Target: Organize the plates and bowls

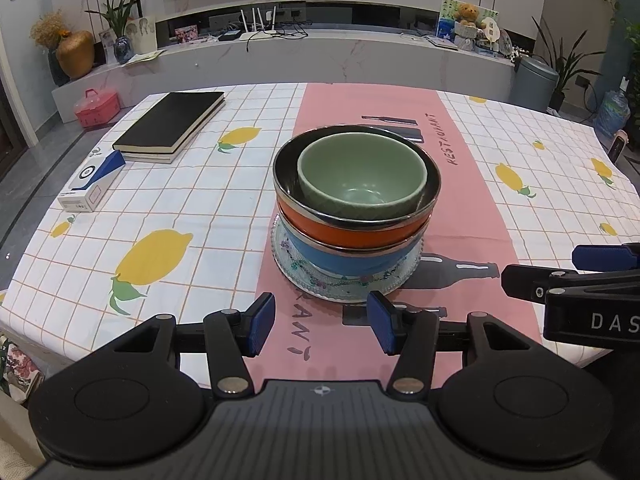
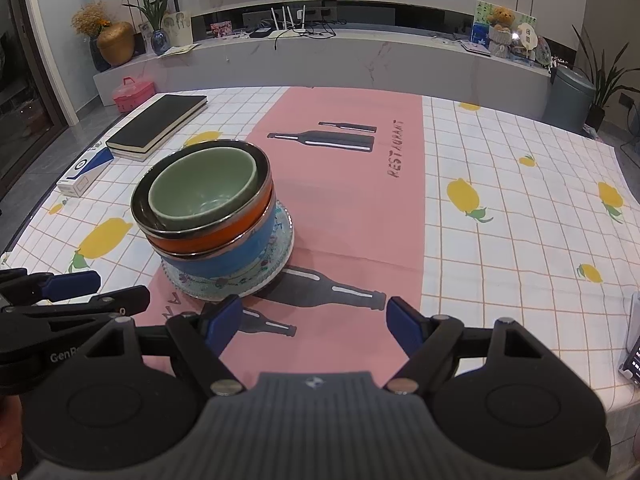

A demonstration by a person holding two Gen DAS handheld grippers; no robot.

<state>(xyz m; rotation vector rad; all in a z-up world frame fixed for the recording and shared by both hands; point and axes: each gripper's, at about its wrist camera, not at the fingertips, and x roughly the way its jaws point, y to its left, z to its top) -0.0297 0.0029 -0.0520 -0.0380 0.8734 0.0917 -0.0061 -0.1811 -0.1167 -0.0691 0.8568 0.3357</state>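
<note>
Ahead of both grippers, on the pink runner (image 1: 472, 216) of a lemon-print tablecloth (image 1: 160, 208), the dishes stand gathered in one nested stack, which suggests the sorting is at or near its end. A patterned glass plate (image 1: 404, 276) serves as the base, wide enough to carry everything above it. On it sits the blue bowl (image 1: 352, 258), then the orange bowl (image 1: 344, 232) with its steel rim, and inside that the smaller green bowl (image 1: 360, 178), each vessel dropping into the next larger one so the pile stays compact and steady.

The left gripper (image 1: 321, 322) hovers just short of the plate's near edge, jaws moderately apart with nothing between them. The right gripper (image 2: 314, 324) hangs beside it, the stack ahead and to its left, its blue pads (image 2: 404, 326) spread wider, also empty. Both point down toward the table, clear of the stack, a posture that reads as finished or waiting rather than reaching.

Farther off to the left of the grippers, black notebooks (image 1: 170, 126) and a white-and-blue box (image 1: 92, 186) lie well apart from the dishes, leaving the runner free for the stack.
</note>
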